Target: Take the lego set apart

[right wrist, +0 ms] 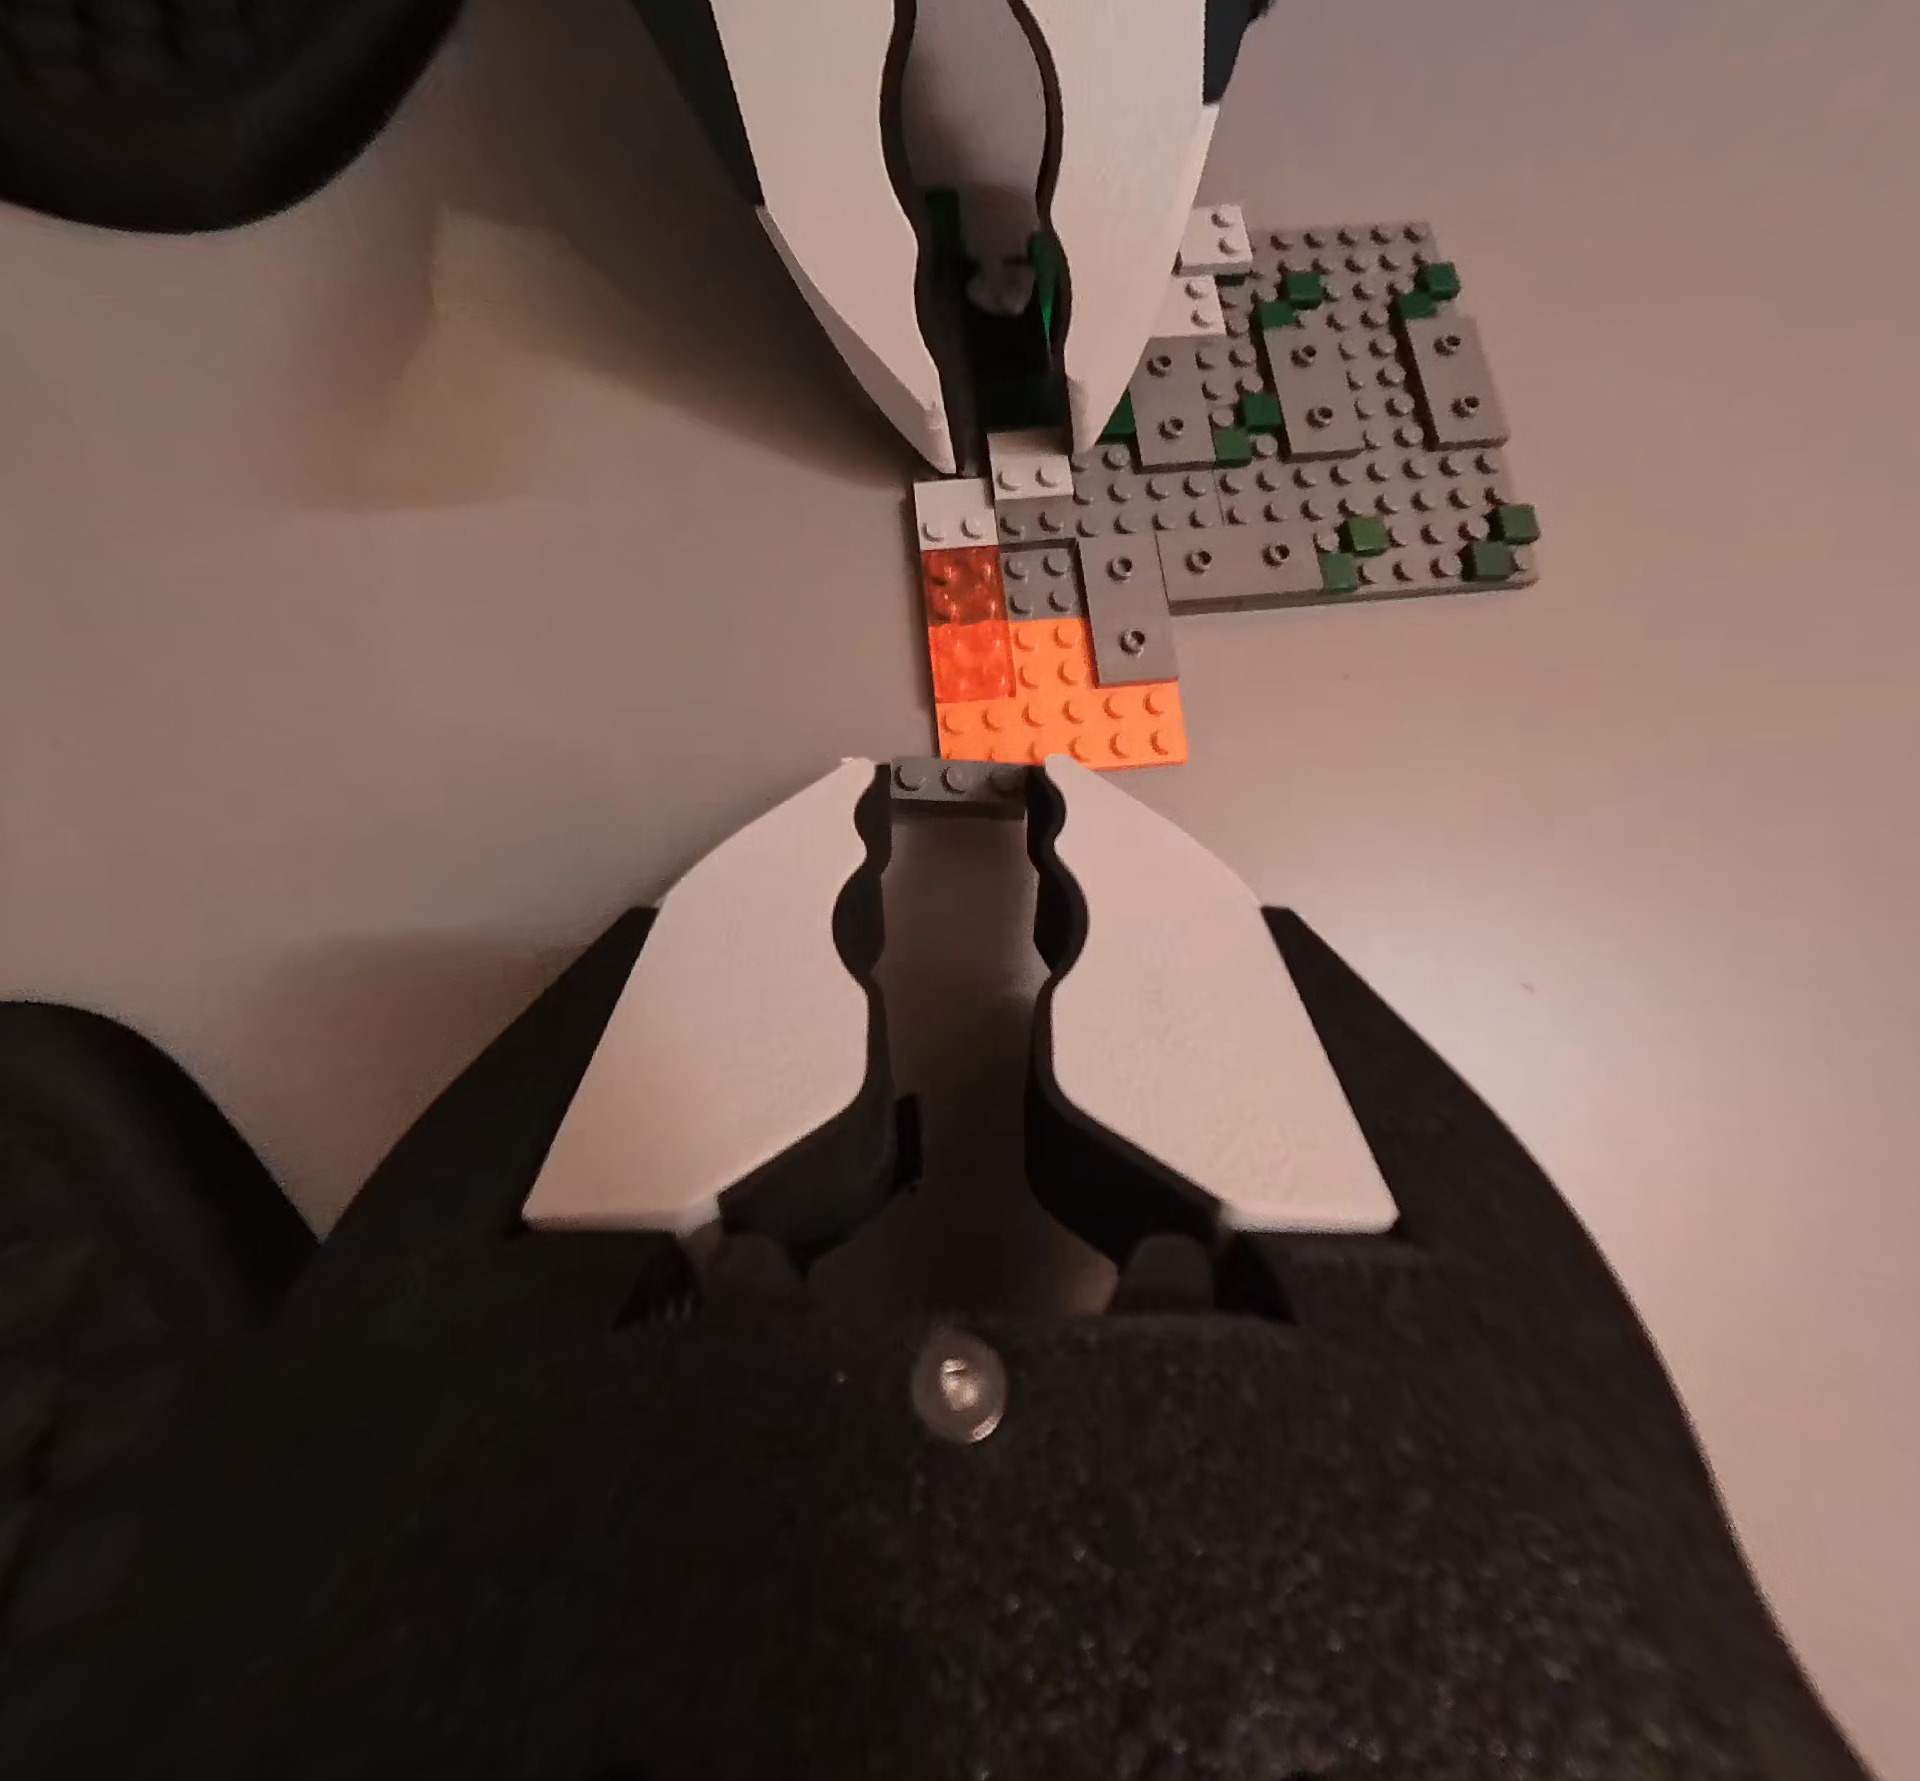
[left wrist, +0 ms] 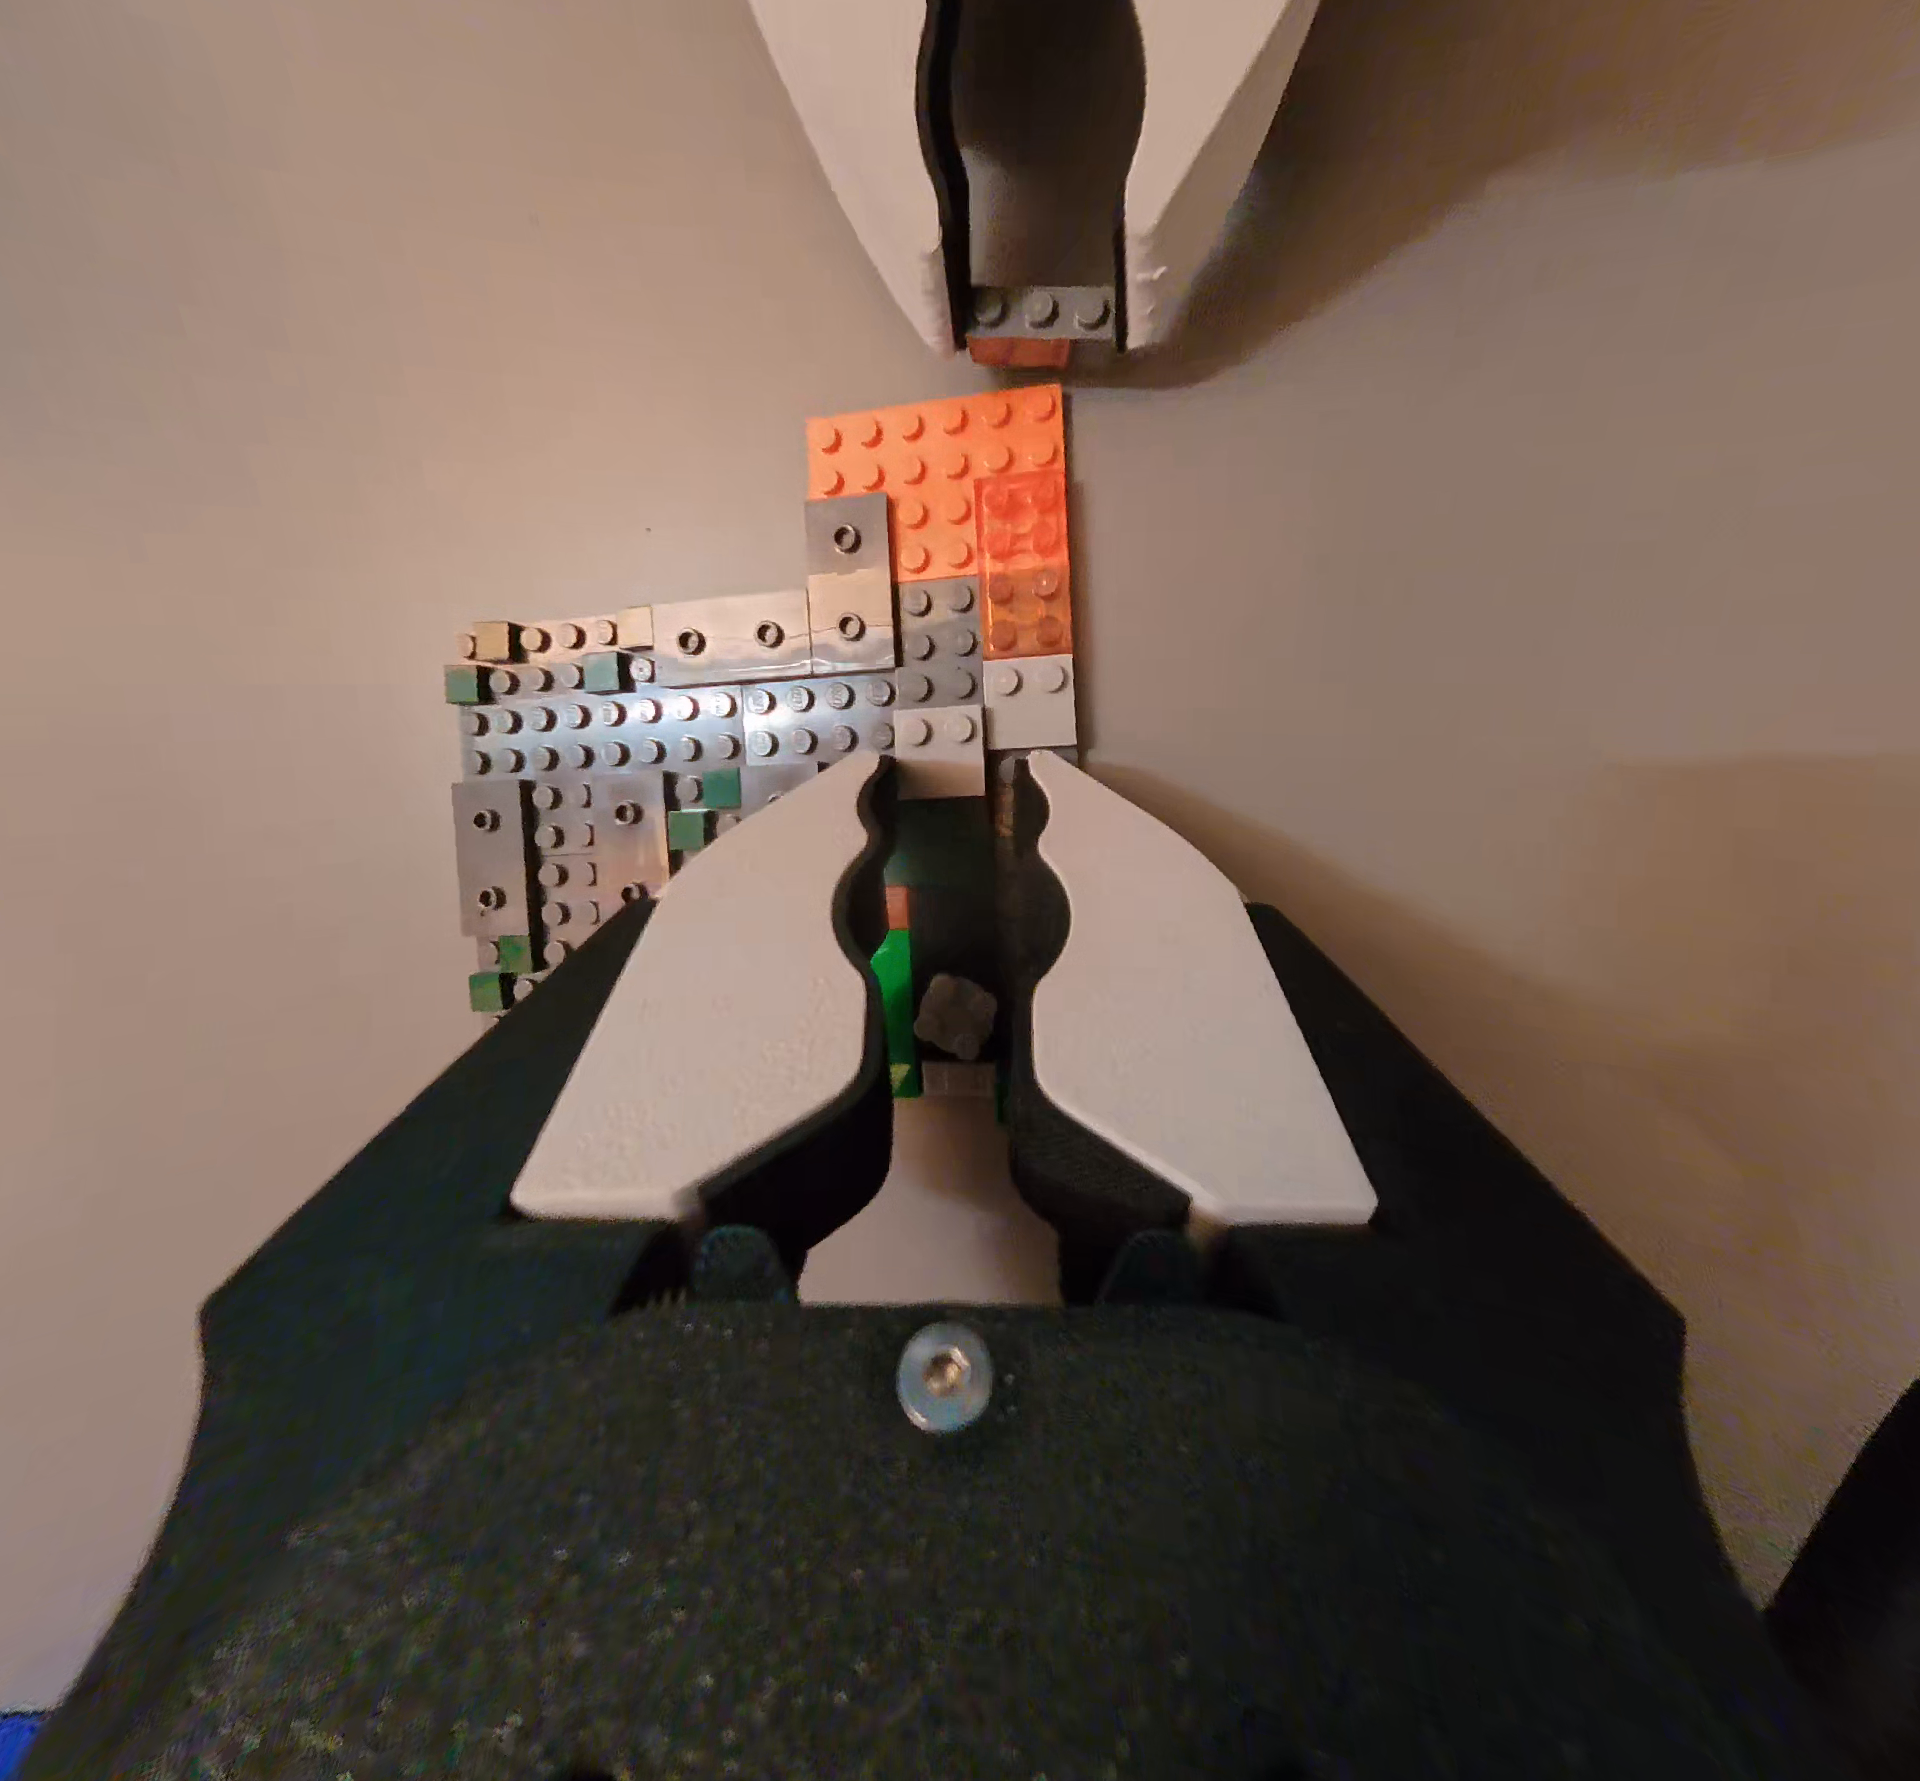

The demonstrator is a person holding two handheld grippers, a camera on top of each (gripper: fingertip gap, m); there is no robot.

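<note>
Your lego set (right wrist: 1226, 526) lies flat on the pale table (right wrist: 1558, 848): grey plates with small green studs, an orange plate (right wrist: 1081, 723) at one corner, transparent orange tiles (right wrist: 968, 630) along its edge.

Your right gripper (right wrist: 958, 782) pinches a small grey brick (right wrist: 956, 784) narrow between its tips, just beside the orange plate's edge. Only the left wrist view shows an orange underside below that brick (left wrist: 1020, 349); contact with the plate is unclear in both views.

Your left gripper (left wrist: 951, 775) is narrowed over green and dark pieces (left wrist: 896, 993) at the set's near corner. It probably grips them, but the fingers (left wrist: 727, 952) hide the contact, so you can't be sure. A grey knobbed part (left wrist: 954, 1012) sits between them, too blurred to identify.

The right wrist view shows the whole grey field; the left view cuts off its near part behind the gripper body. Dark shapes (right wrist: 197, 17) at the right view's left edge are blurred and cropped.
</note>
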